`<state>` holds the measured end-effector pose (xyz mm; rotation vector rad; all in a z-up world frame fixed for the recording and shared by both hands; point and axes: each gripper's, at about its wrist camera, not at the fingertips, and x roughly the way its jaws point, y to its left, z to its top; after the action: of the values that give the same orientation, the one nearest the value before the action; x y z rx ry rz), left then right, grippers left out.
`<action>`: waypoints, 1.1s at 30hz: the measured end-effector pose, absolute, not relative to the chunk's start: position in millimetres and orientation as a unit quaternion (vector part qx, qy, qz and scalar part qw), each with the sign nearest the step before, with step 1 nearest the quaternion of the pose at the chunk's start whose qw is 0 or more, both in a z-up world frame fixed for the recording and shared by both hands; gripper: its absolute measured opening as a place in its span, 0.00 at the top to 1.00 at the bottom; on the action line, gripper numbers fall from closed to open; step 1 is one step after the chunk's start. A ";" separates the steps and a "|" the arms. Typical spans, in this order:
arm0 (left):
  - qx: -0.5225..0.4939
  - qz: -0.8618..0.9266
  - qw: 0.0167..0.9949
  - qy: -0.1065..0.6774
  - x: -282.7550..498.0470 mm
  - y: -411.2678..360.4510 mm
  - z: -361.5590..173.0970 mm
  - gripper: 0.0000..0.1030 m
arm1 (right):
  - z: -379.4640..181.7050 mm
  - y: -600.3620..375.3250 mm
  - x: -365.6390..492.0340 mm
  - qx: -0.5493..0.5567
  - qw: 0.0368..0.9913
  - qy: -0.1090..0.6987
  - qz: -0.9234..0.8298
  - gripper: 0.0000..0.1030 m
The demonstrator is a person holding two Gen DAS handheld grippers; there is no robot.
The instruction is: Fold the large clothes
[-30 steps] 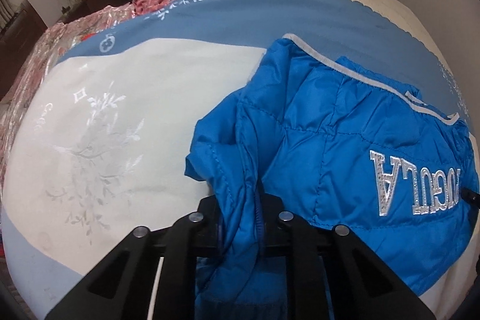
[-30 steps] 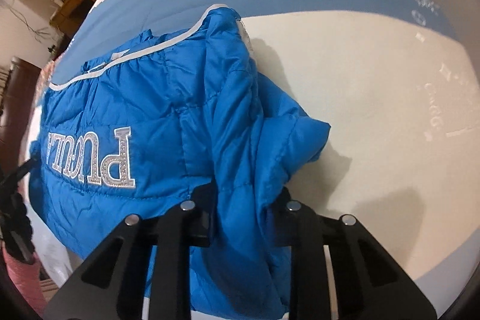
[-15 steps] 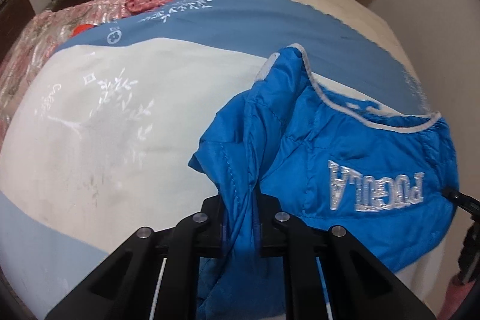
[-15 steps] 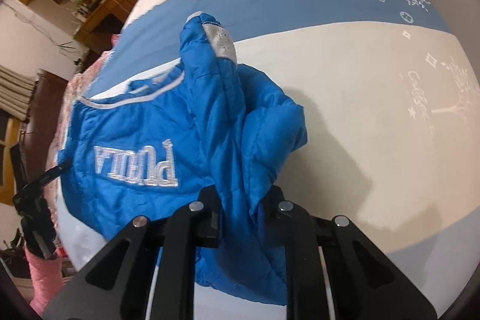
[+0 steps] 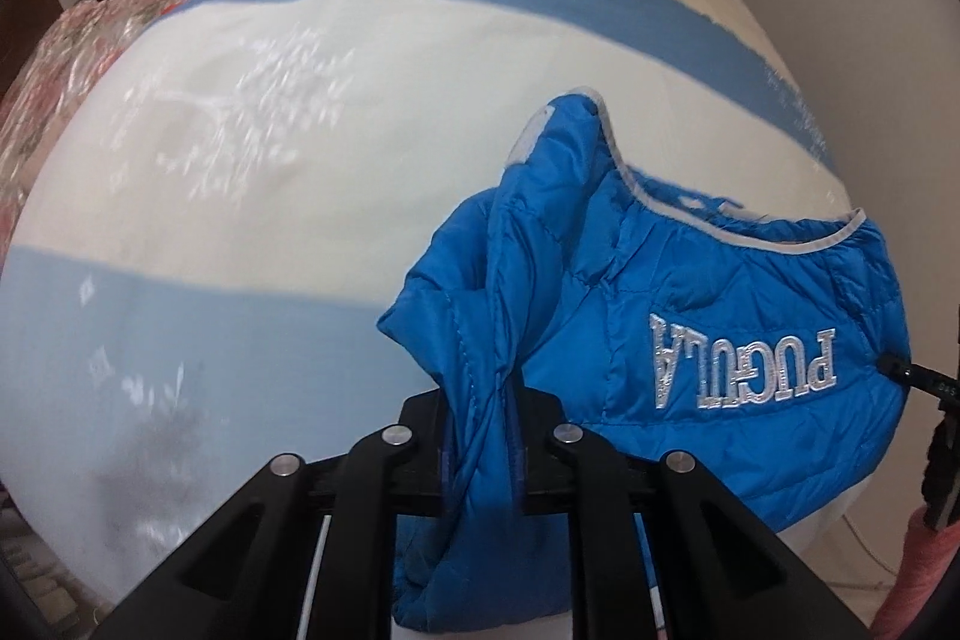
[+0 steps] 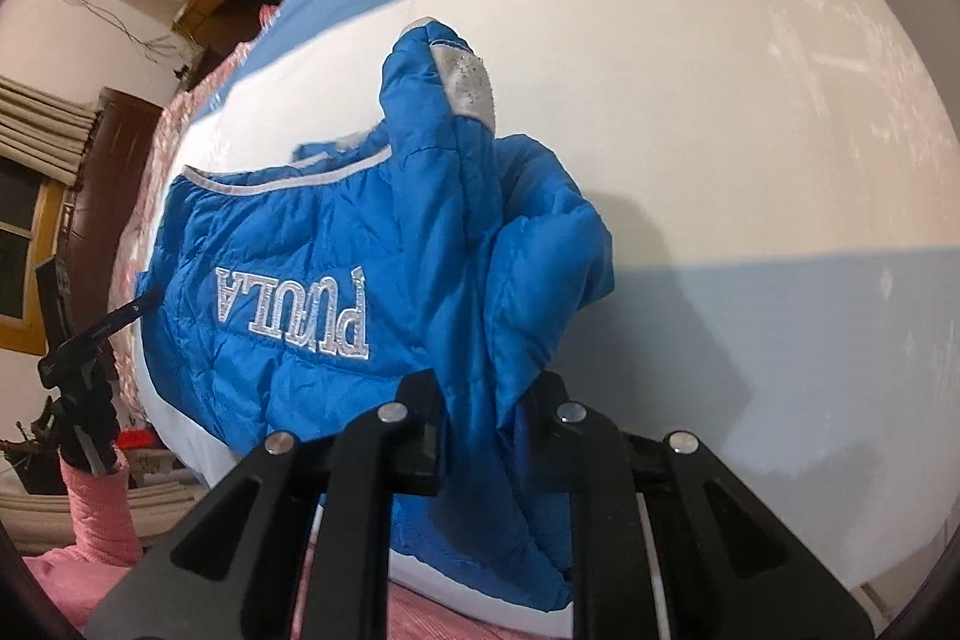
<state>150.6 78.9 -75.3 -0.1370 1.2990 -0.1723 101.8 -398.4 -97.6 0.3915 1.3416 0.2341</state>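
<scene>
The blue puffer jacket [image 5: 690, 340] is pinched by the left gripper [image 5: 480, 436] and the right gripper [image 6: 486, 436], and it is stretched sideways between them above the bed [image 5: 300, 100].

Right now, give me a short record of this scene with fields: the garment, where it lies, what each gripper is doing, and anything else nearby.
garment: blue puffer jacket, grey-trimmed edge, silver lettering upside down in both views
surface: bed cover with white and blue bands
left gripper: shut on a bunched fold of the jacket
right gripper: shut on a bunched fold at the opposite side
jacket state: partly lifted, panel with lettering spread between the grippers
nearby: pink floral bedding at the far left
</scene>
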 end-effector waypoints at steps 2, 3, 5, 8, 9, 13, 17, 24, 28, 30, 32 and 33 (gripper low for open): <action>-0.049 -0.063 0.796 0.600 140.5 82.0 -83.1 0.85 | -103.6 -398.1 97.5 0.178 0.760 0.618 0.098 0.86; -0.044 -0.057 0.799 0.596 136.8 83.4 -86.6 0.84 | -106.9 -398.7 96.4 0.182 0.761 0.616 0.092 0.86; -0.036 -0.047 0.805 0.590 135.4 84.3 -93.7 0.83 | -112.1 -399.9 99.3 0.183 0.763 0.614 0.084 0.86; -0.029 -0.033 0.809 0.586 136.3 82.8 -108.0 0.81 | -126.3 -398.4 104.4 0.179 0.765 0.616 0.065 0.85; -0.024 -0.029 0.809 0.586 137.9 81.3 -113.8 0.81 | -134.3 -398.1 107.1 0.178 0.763 0.618 0.058 0.85; 0.004 -0.021 0.812 0.584 143.2 73.3 -133.0 0.75 | -163.6 -399.1 108.1 0.188 0.755 0.627 0.040 0.79; 0.027 -0.016 0.817 0.576 147.6 63.3 -149.9 0.71 | -182.2 -395.9 110.4 0.199 0.752 0.627 0.035 0.75; 0.062 0.001 0.822 0.566 146.3 49.9 -159.7 0.69 | -183.4 -386.2 111.0 0.176 0.759 0.627 0.025 0.69; 0.034 -0.002 0.817 0.576 145.6 61.6 -141.0 0.69 | -160.1 -390.6 104.1 0.140 0.774 0.618 -0.001 0.49; 0.014 -0.003 0.824 0.566 142.8 73.6 -123.8 0.65 | -143.1 -394.8 98.8 0.116 0.786 0.607 -0.017 0.47; 0.010 -0.002 0.836 0.548 141.6 79.5 -103.3 0.65 | -128.7 -398.2 98.8 0.112 0.793 0.599 -0.023 0.47; 0.011 -0.005 0.842 0.540 142.9 79.8 -95.0 0.65 | -120.6 -398.1 101.6 0.108 0.798 0.592 -0.023 0.49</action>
<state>142.8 79.8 -95.0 0.0232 1.1399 -0.0108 101.6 -398.1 -120.6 0.2324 1.2708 -0.0486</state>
